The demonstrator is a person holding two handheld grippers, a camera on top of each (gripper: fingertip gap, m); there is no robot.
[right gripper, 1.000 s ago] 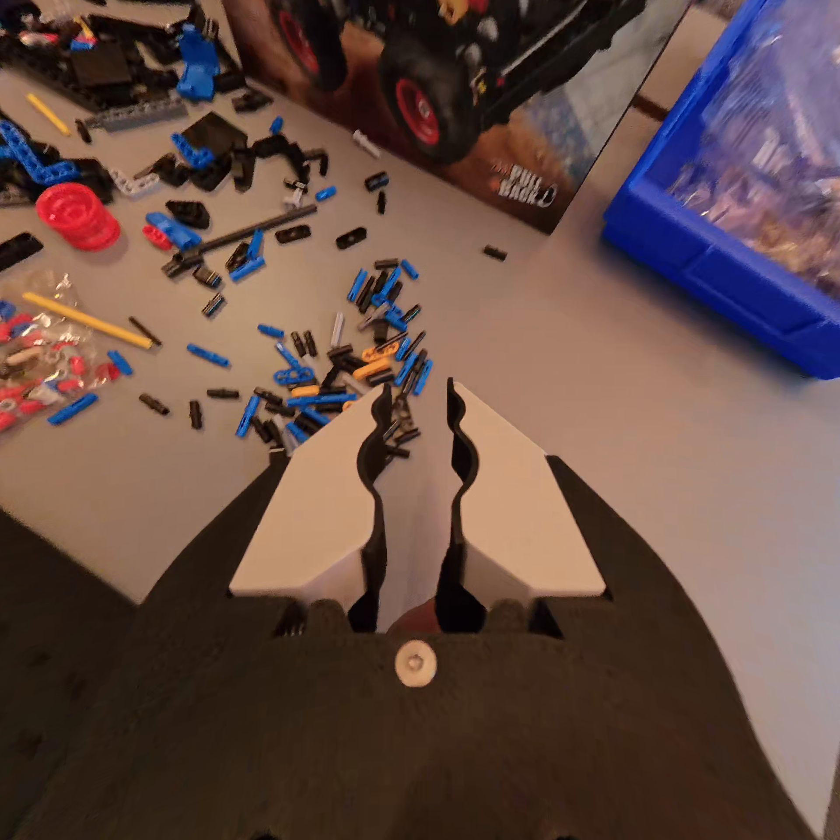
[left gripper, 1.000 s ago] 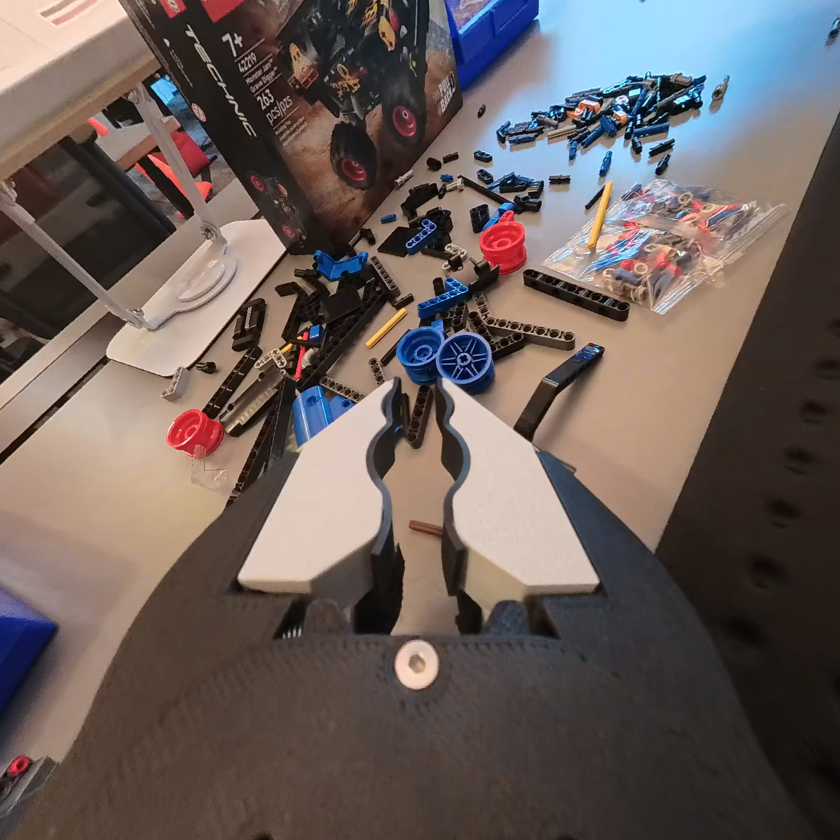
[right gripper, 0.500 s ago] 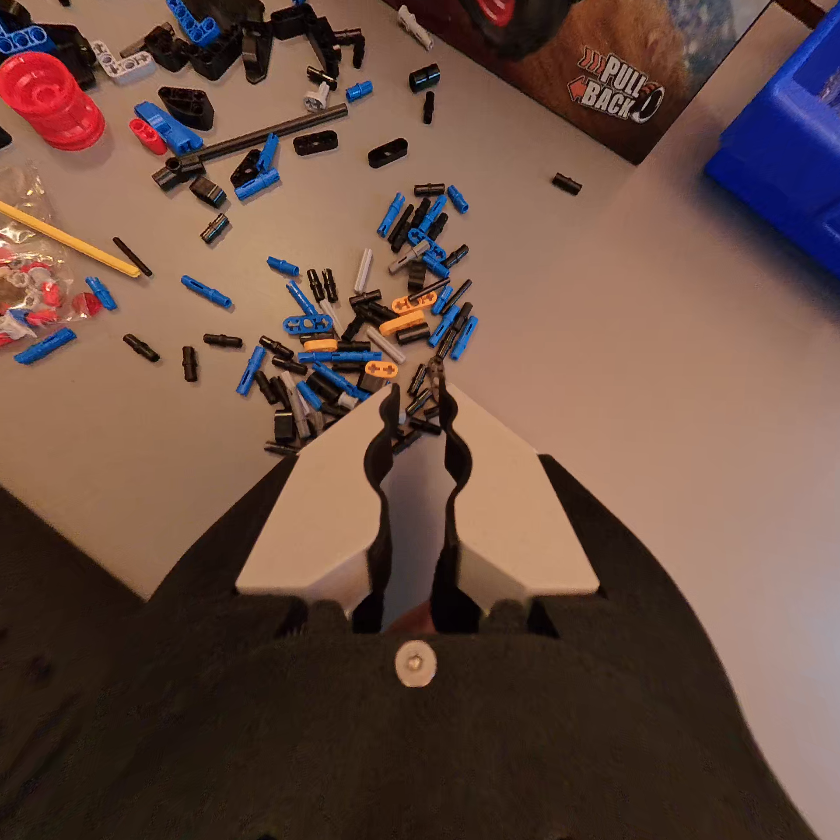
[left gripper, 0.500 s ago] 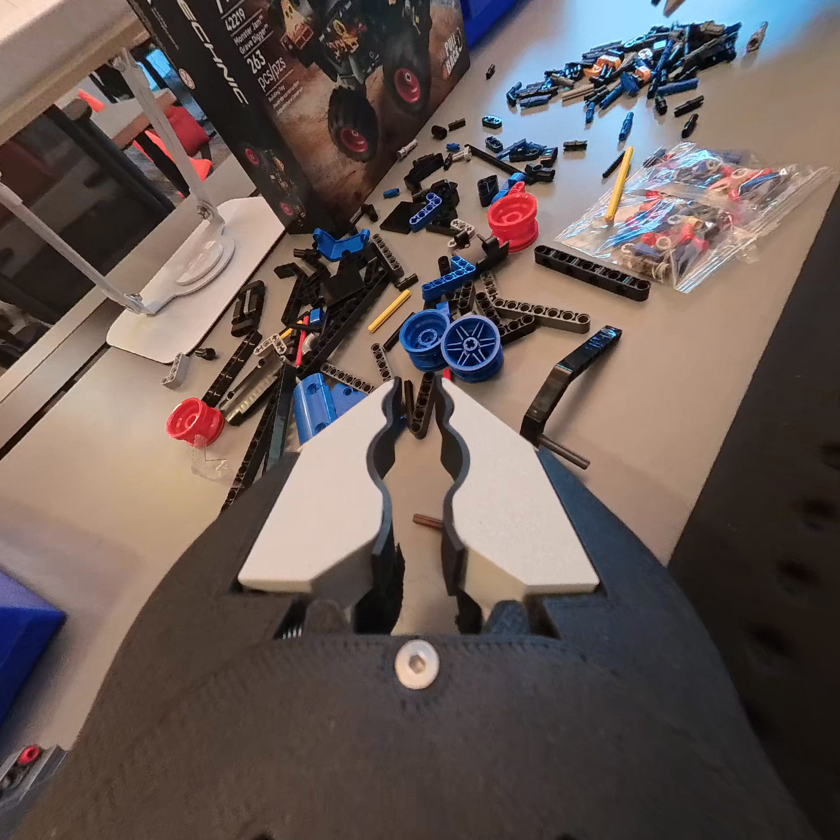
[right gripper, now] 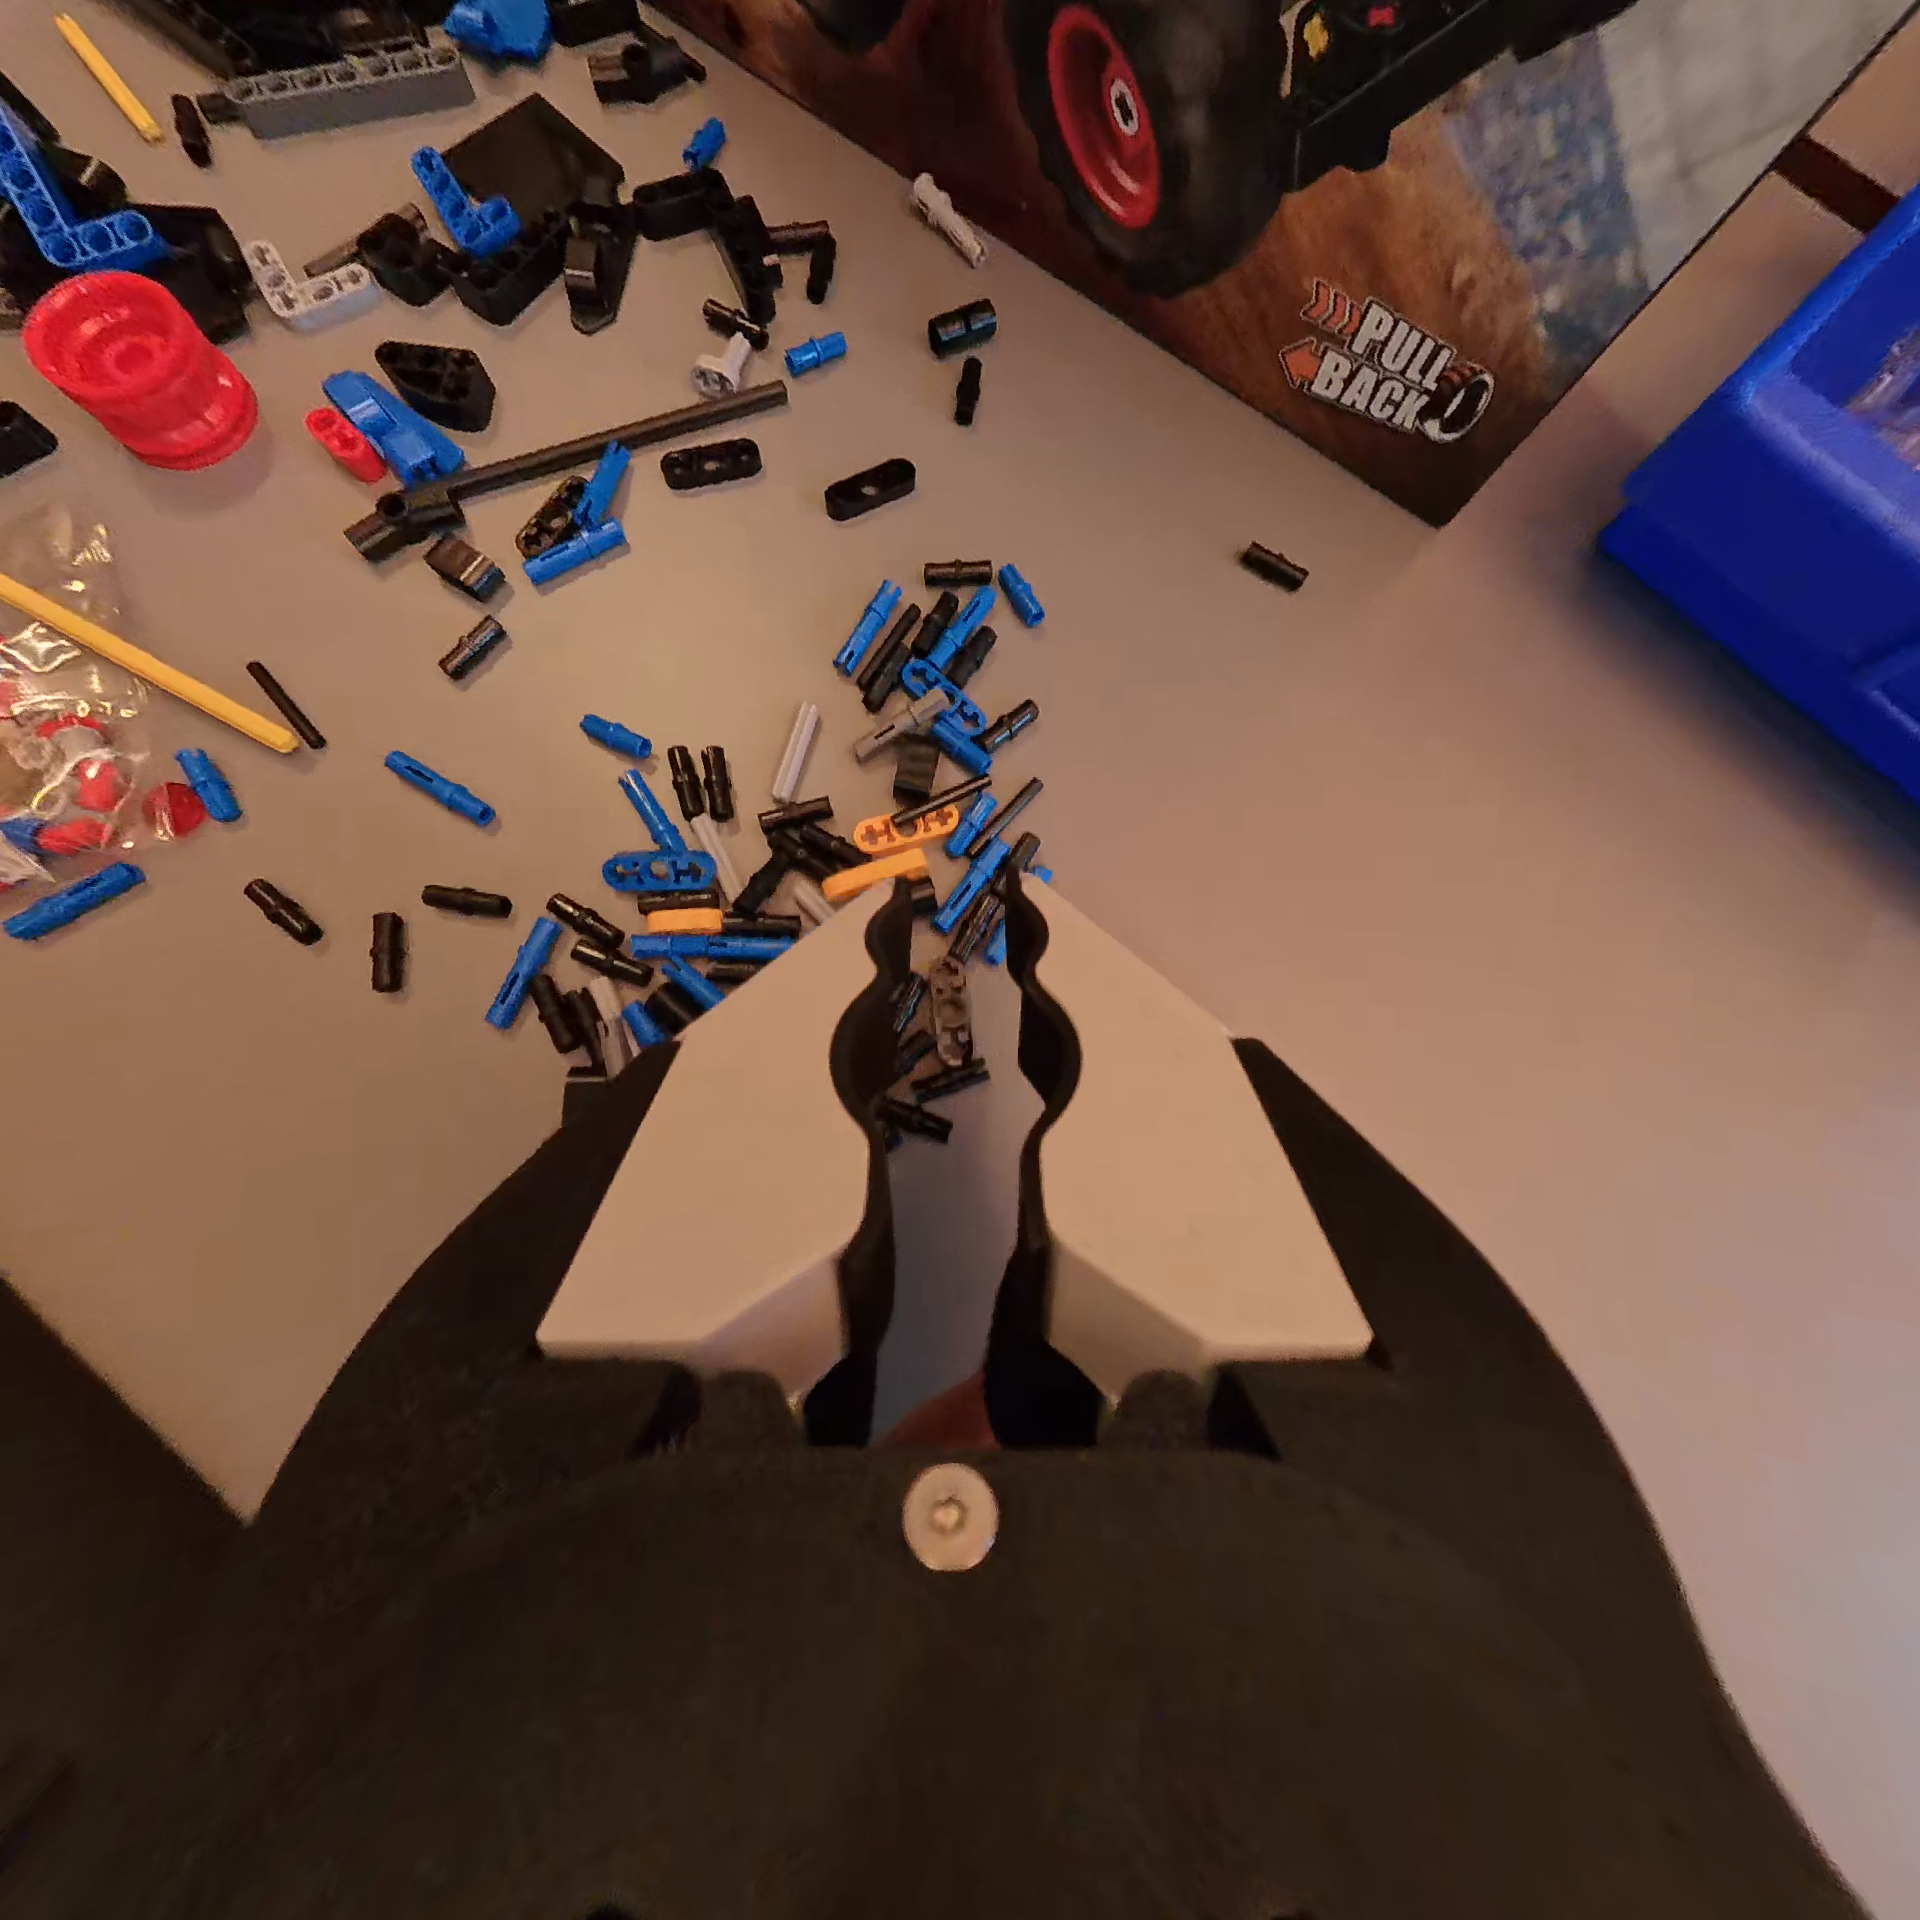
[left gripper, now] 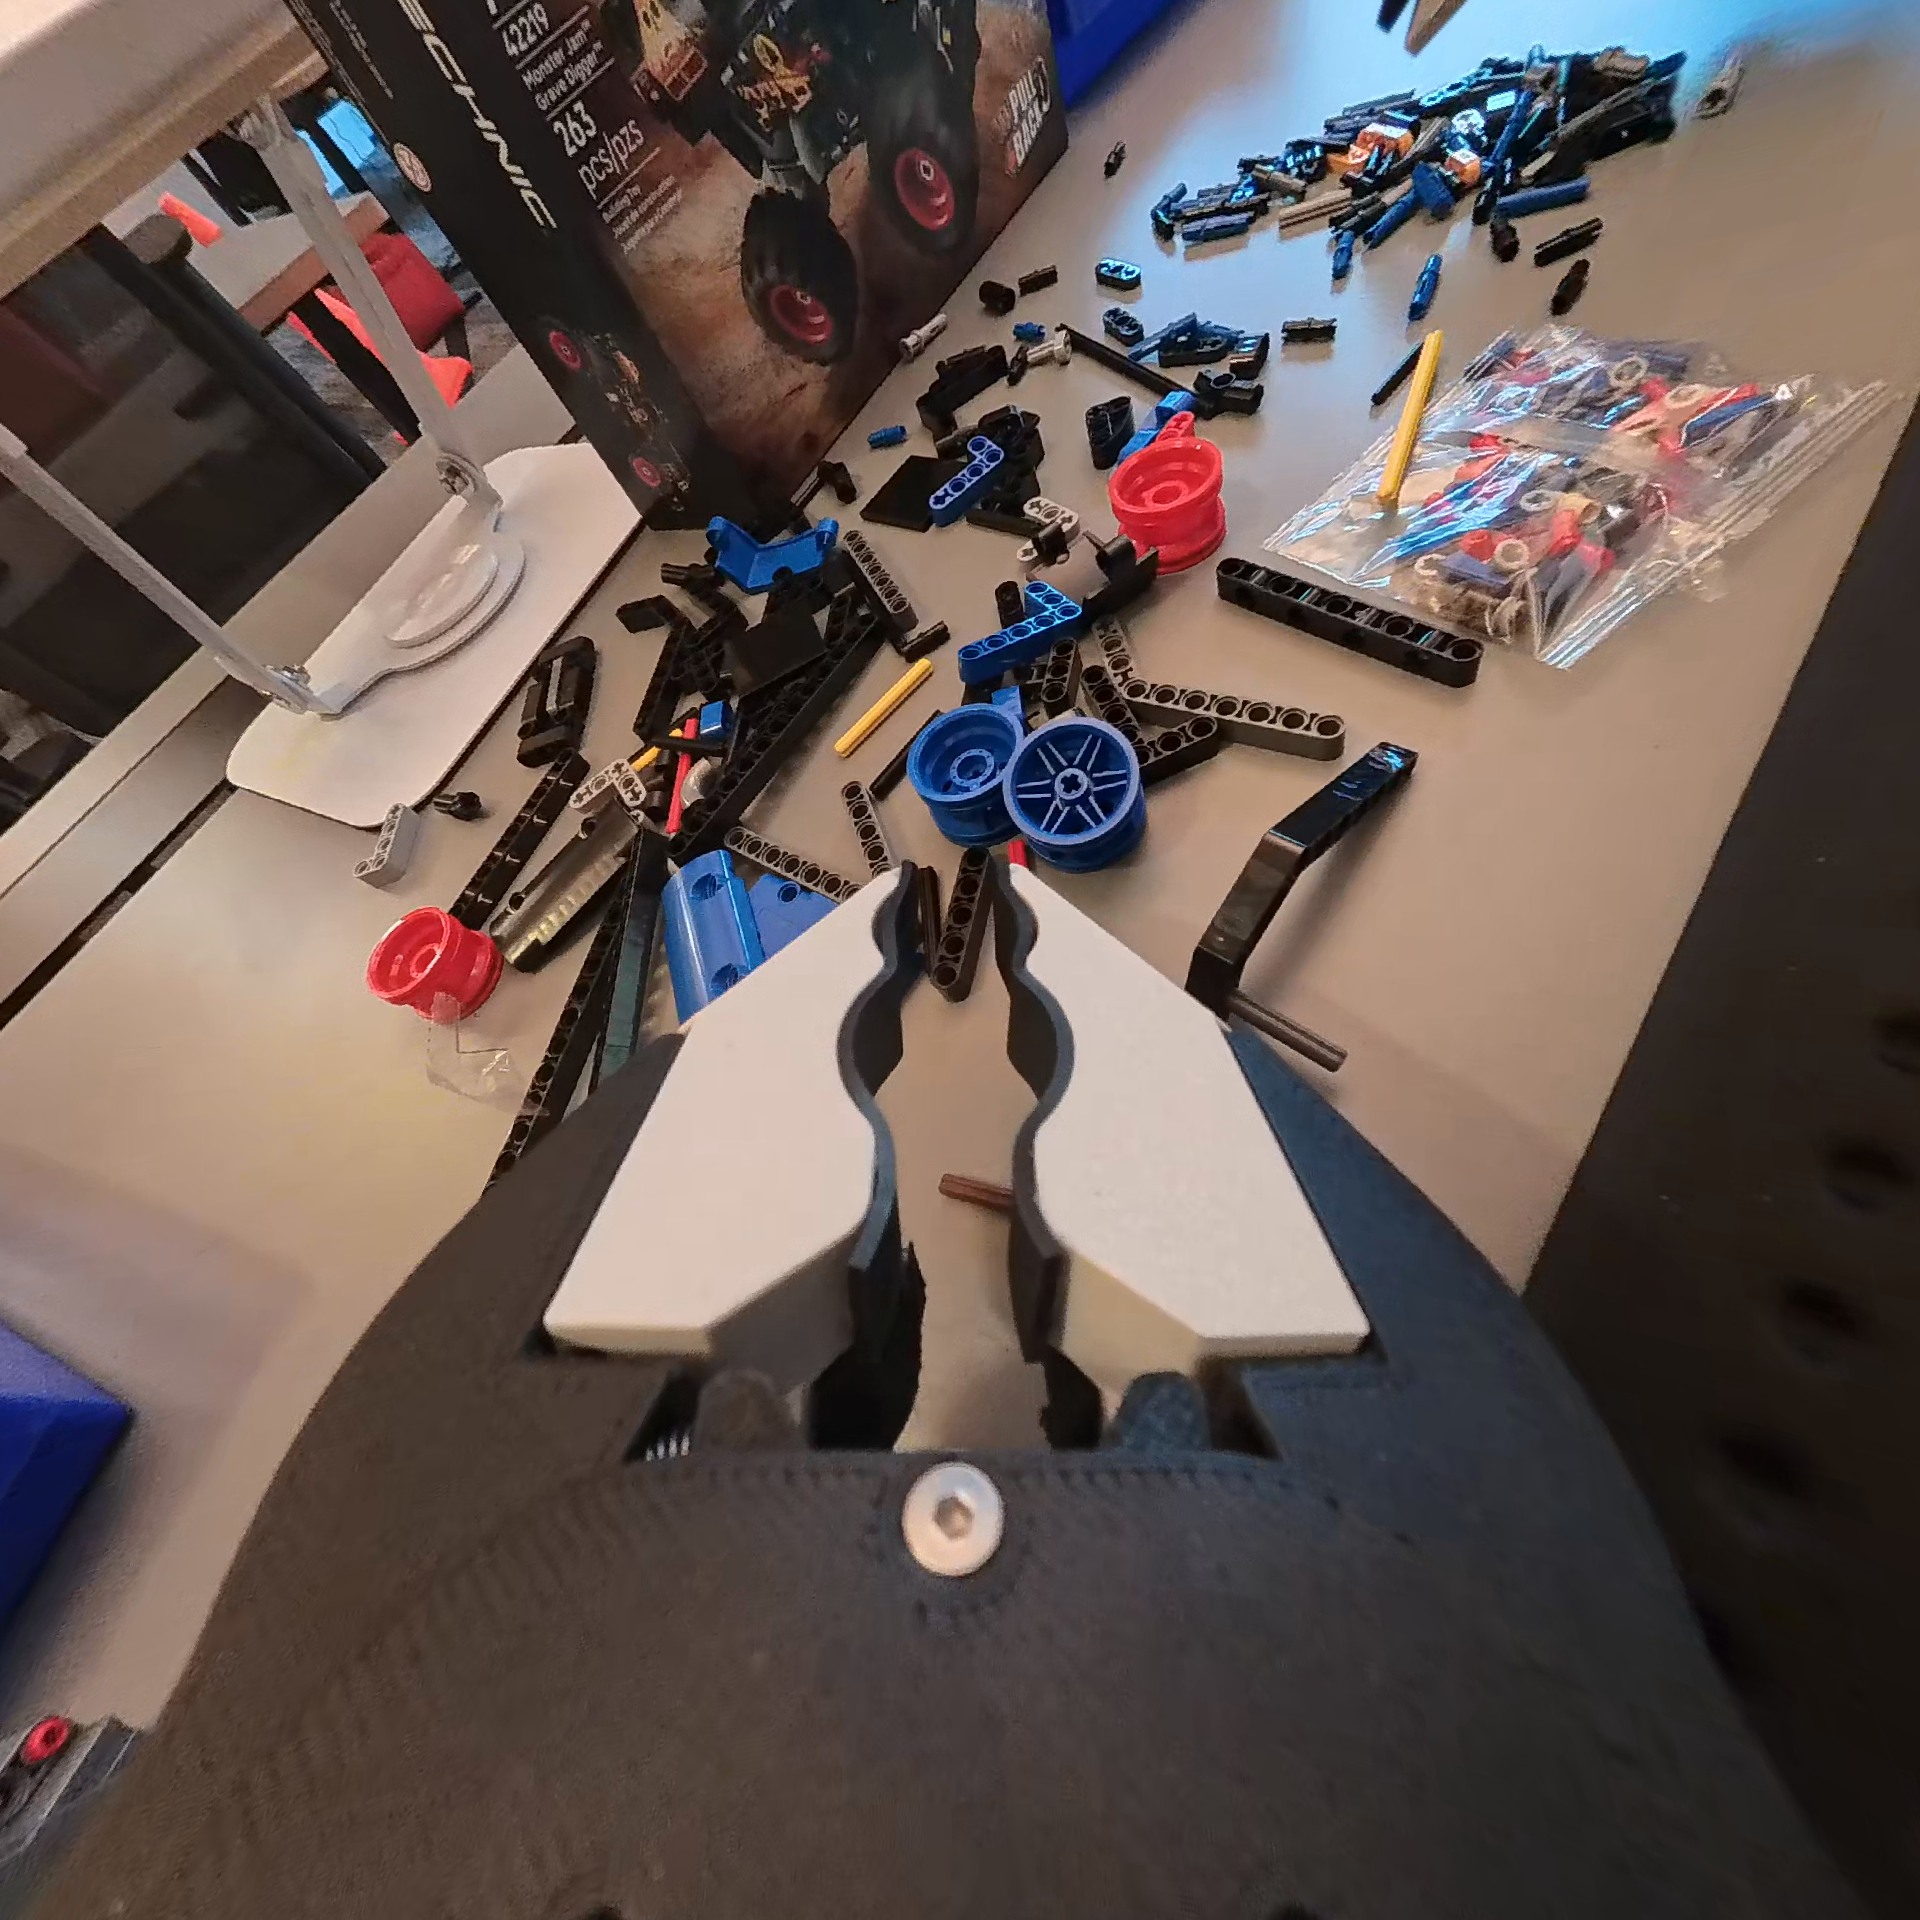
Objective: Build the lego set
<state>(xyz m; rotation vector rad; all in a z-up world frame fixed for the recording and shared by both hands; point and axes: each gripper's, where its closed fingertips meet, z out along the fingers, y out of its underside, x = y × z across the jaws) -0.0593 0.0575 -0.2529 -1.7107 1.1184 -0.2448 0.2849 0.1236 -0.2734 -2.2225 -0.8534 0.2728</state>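
Right gripper (right gripper: 954, 899), jaws narrowly apart and empty, hangs over the pile of small pins (right gripper: 790, 821) on the tabletop (right gripper: 1351, 935); left gripper (left gripper: 956, 883) likewise narrowly parted, empty.

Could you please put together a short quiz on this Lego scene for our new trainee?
1. True or false: the left gripper is shut on a blue wheel.
2. Over what is the right gripper poised? A) the pile of small pins B) the blue bin C) the red wheel
3. How many blue wheels lie just ahead of the left gripper?

Key
1. False: its jaws stand apart and hold nothing; a black beam lies on the table between the tips.
2. A
3. Two, side by side.
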